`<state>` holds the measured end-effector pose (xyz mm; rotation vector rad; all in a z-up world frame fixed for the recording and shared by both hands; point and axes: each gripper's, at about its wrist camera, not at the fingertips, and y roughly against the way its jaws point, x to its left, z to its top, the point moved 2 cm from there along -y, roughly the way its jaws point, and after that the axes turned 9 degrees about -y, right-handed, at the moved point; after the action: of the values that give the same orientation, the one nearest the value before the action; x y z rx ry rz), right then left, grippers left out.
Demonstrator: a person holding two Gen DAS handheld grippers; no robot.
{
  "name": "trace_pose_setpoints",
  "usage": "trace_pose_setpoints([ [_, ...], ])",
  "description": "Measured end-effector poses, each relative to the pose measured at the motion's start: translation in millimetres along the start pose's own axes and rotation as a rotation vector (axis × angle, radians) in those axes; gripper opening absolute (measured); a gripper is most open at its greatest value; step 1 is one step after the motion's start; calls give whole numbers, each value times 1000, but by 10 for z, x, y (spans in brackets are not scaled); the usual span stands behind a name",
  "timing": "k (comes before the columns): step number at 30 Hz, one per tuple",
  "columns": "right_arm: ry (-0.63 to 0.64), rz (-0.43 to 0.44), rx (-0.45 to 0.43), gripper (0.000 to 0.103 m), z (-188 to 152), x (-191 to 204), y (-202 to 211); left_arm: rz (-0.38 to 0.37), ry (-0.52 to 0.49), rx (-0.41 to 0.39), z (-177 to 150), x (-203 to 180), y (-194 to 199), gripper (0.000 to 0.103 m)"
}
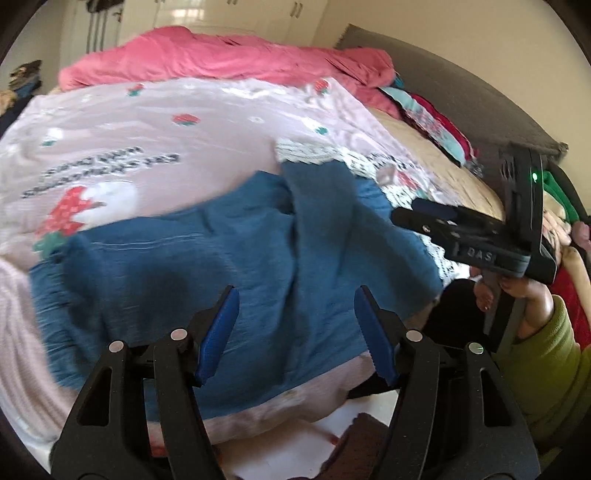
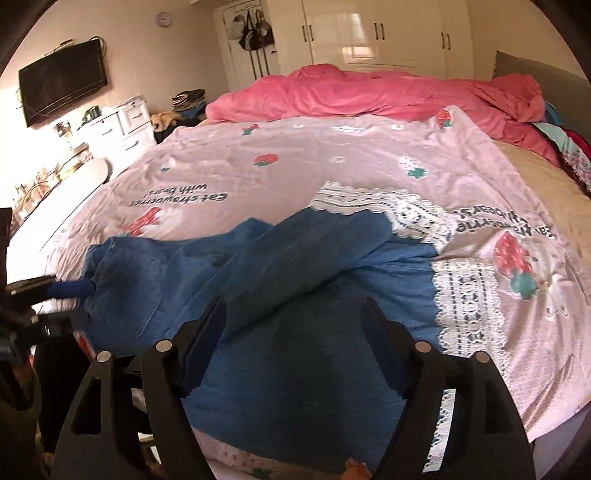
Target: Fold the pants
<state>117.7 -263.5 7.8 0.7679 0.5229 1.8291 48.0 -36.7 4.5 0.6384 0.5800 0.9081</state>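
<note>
**Blue pants spread on a strawberry-print bed cover**

Bedroom surroundings are seen in both views: a black flat television point(image 2: 62, 79) is mounted on the left wall, white glossy wardrobe doors point(image 2: 373, 31) stand at the back, and a rumpled pink duvet point(image 2: 369, 96) is heaped along the far side of the bed. A thin, smooth pale-pink bed cover point(image 2: 295, 162), printed with red strawberries and edged with white lace-pattern bands, is spread over the mattress. The words "Eat strawberries with bears!" can be read upside down on it in the right wrist view.

The crinkled blue fabric pants point(image 2: 295, 295) lie on the near part of this cover, loosely bunched, with one leg folded diagonally over the rest. At the left edge of the right wrist view, the left gripper point(image 2: 79, 290), black with blue pads, is seen beside the pants' left end; whether cloth is pinched there cannot be told from that view. In its own view, the left gripper point(image 1: 295, 332) is held above the pants with its jaws spread wide and nothing between them.

The right gripper point(image 2: 293, 349) is likewise poised above the pants, jaws wide apart and empty. In the left wrist view it point(image 1: 424, 210) is seen from the side at the right, the raised letters "DAS" readable on its body, and it is held from below by a hand point(image 1: 517, 291) in a green fleece sleeve point(image 1: 546, 369).
</note>
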Motion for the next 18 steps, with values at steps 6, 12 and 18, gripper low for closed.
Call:
trace_pose_setpoints([
  [6, 5, -56, 2, 75, 130, -123, -68, -82, -10, 68, 63, -107, -410, 32],
  [12, 64, -60, 7, 83, 369, -59, -251, -104, -1, 101, 187, -97, -752, 23],
  [18, 122, -69, 73, 83, 711, 84, -700, -164, -7, 27, 208, -167, -820, 9],
])
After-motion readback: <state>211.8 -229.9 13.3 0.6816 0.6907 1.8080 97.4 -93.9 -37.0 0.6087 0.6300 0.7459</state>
